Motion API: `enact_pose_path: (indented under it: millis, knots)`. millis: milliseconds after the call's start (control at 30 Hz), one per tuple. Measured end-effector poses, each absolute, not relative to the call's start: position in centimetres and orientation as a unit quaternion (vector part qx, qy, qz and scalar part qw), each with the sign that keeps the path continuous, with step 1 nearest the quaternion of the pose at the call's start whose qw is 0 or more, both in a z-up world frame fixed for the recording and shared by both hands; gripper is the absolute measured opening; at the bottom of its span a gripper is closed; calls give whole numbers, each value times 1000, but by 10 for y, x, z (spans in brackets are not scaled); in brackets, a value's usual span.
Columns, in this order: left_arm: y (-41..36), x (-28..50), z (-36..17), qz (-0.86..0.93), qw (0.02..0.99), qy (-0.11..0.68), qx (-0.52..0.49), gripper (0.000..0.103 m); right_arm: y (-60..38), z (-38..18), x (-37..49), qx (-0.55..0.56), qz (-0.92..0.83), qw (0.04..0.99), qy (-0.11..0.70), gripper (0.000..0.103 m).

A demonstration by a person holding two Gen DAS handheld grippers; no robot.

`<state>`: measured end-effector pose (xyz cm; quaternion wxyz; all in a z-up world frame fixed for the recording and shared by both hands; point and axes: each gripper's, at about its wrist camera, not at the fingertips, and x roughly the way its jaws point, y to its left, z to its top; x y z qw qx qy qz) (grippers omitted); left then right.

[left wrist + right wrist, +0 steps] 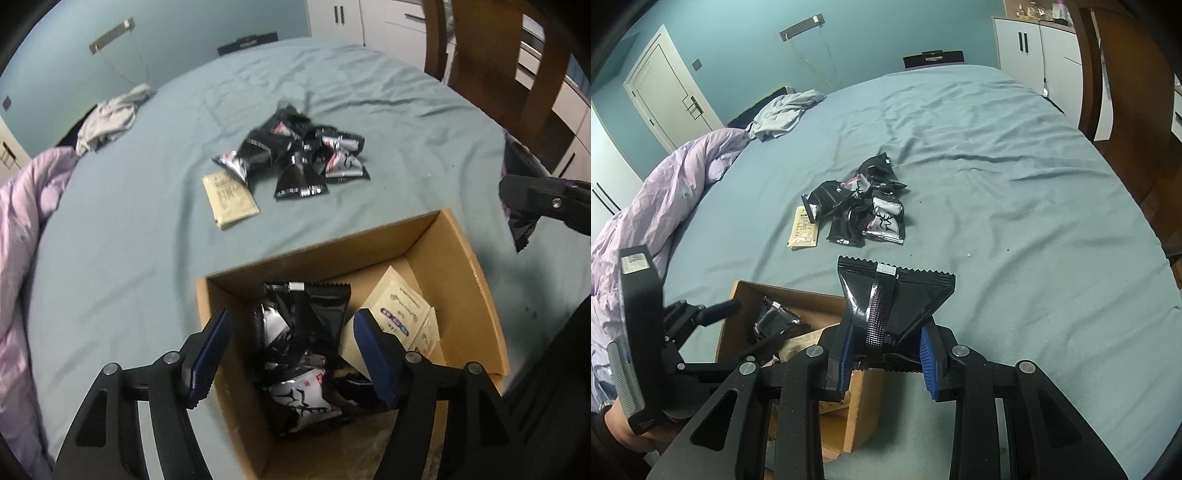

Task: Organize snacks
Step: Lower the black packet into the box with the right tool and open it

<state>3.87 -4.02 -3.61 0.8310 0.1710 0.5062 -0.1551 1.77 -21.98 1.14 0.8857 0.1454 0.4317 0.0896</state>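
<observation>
Honestly nothing here is sharp enough to read. The beige sachets in the cardboard box carry printed lines and small coloured labels, and the beige packet on the bed has dark print, but it's all too blurry. The black snack packs show a white antler-like drawing with red marks, no legible words.

One cardboard box, one beige sachet on the bed, two beige sachets in the box, and roughly seven black snack packets piled at frame centre.
</observation>
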Motion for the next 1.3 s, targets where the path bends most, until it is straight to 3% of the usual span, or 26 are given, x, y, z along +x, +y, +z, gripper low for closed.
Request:
enact_pose_path:
  millis: [167,567,733,900,1300]
  knots:
    - [-28,35,-16,-161,839,497,152,81,-220,13,16,146,94,887,428,29]
    - [23,20,1,-160,832,496,190,83,-185,12,13,119,143,880,436,29]
    - [29,29,5,-144,841,499,154,83,-167,3,25,97,172,866,459,29]
    - [24,30,7,-148,846,490,150,83,-144,-15,36,26,145,859,490,29]
    - [20,28,3,-145,843,494,159,83,-136,-28,48,51,162,834,525,37]
